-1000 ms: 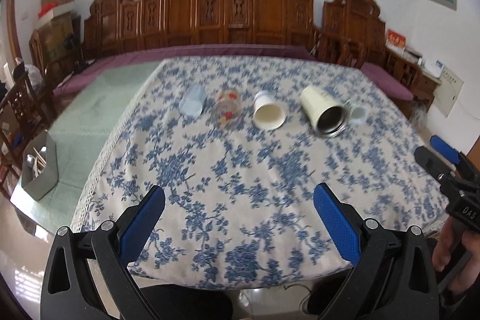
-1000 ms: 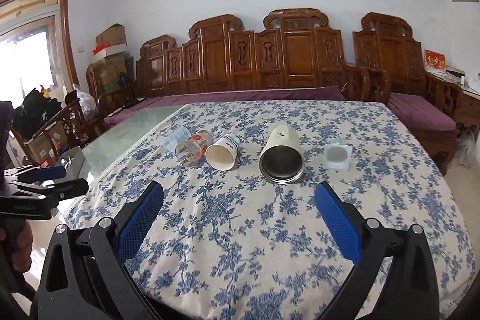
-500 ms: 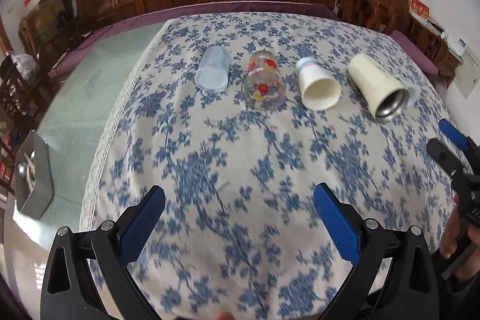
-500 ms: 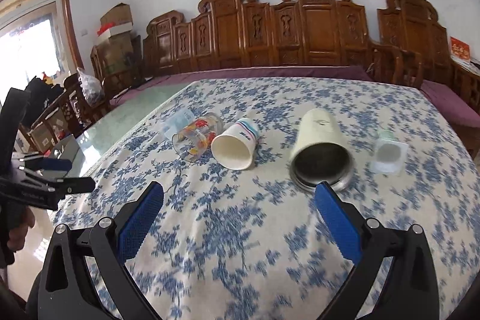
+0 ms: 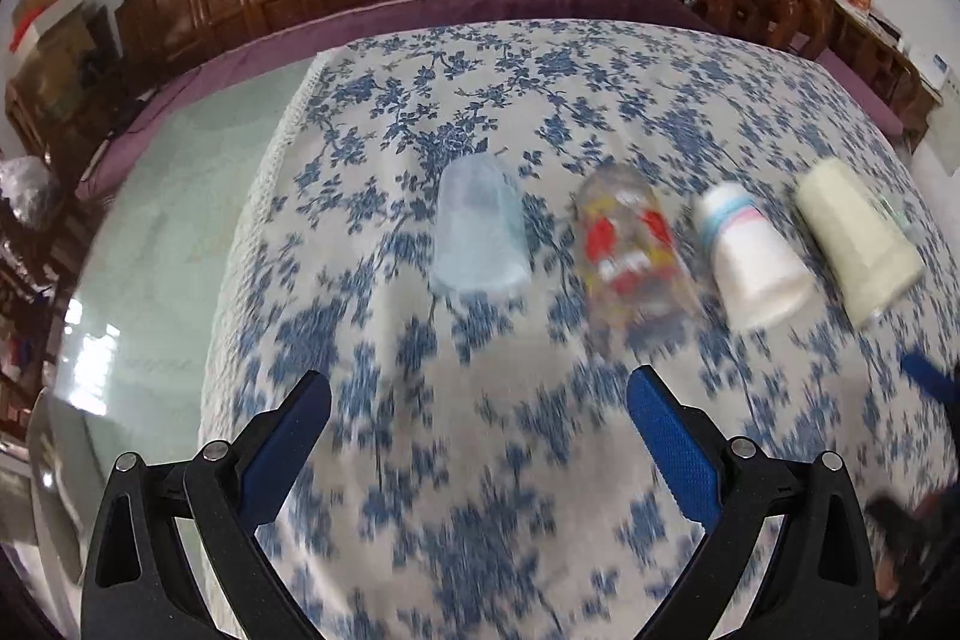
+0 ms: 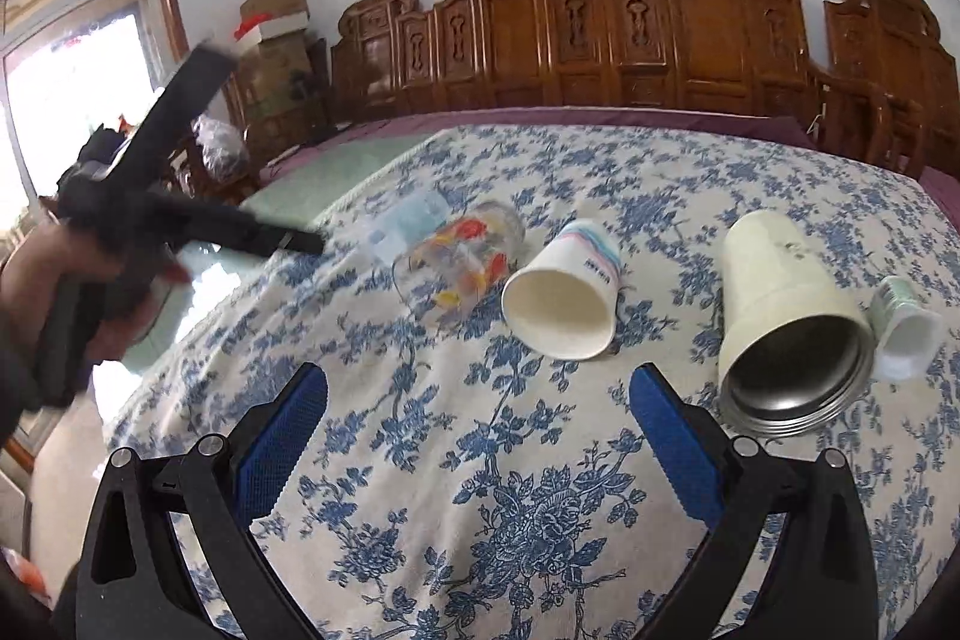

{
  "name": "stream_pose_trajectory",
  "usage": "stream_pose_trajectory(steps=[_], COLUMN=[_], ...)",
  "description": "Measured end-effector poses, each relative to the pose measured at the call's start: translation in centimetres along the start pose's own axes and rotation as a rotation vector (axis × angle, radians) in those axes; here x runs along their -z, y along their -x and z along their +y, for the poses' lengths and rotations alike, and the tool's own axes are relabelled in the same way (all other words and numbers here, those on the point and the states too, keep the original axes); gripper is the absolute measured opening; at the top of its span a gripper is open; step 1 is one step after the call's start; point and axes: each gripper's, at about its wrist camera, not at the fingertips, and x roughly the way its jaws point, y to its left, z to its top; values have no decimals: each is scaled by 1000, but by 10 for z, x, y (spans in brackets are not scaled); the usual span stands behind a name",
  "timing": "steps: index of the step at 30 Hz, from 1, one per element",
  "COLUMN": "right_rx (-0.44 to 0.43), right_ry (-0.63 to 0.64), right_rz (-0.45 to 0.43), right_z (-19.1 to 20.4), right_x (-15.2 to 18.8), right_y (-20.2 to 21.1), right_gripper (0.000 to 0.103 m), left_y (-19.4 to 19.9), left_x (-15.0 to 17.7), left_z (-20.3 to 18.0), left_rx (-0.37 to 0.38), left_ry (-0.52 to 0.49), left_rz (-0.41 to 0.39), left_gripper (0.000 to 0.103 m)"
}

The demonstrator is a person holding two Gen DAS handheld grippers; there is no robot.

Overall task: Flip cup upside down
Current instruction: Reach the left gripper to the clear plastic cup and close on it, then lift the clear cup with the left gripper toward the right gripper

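Both tongs stand apart and empty. From the left wrist, the left gripper [image 5: 480, 418] hangs over the floral tablecloth [image 5: 480, 490], short of a row of five vessels lying on their sides. Taking the paper cup [image 5: 750, 262] as landmark: the printed glass [image 5: 630, 256] lies just beside it, the pale blue cup [image 5: 480, 232] beyond that, the cream tumbler [image 5: 858, 238] on its other side. This view is smeared by motion.

From the right wrist, the right gripper [image 6: 480, 424] faces the paper cup [image 6: 564, 310], mouth toward the camera; the cream tumbler [image 6: 792, 328] and a small white cup [image 6: 906, 334] lie beyond it. Which cup is meant I cannot tell.

Risks: a sideways cup may roll from a glancing finger, and the thin paper wall may crush.
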Motion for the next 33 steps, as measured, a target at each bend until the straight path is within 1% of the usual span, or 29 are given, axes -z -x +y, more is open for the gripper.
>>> stream_pose_trajectory(steps=[4,8,11,14,15,18,20,22,25,29,31,33], right_rx=[0,-3,-1,-7,-8,-8,-6,-2,5,21,23,39], right_ry=[10,10,13,8,10,15,22,33,45,42,27,18], right_rz=[30,49,58,61,60,66,66,67,64,49,13,2], right_z=[-5,-12,-15,-17,-17,-16,-15,-13,-12,-14,-17,-21], right_x=[9,17,20,21,21,23,24,24,24,25,27,27], right_y=[-8,-10,-11,-10,-10,-9,-7,-5,-1,12,26,39], right_gripper=[101,101,101,101,101,101,101,101,101,101,101,101], left_y=[-34,-62,-75,-91,-96,-111,-118,-113,-96,-61,-38,-14], left_x=[-26,-49,-62,-74,-76,-80,-79,-77,-69,-50,-35,-18], left_z=[11,14,13,12,11,8,7,6,0,-18,-34,-51], left_rx=[26,38,53,68,66,37,27,30,76,114,120,139], left_ry=[30,38,44,69,72,61,53,53,62,55,35,12], left_rz=[39,70,81,120,135,190,221,207,187,146,114,75], left_gripper=[86,82,81,77,74,68,53,53,53,53,53,53])
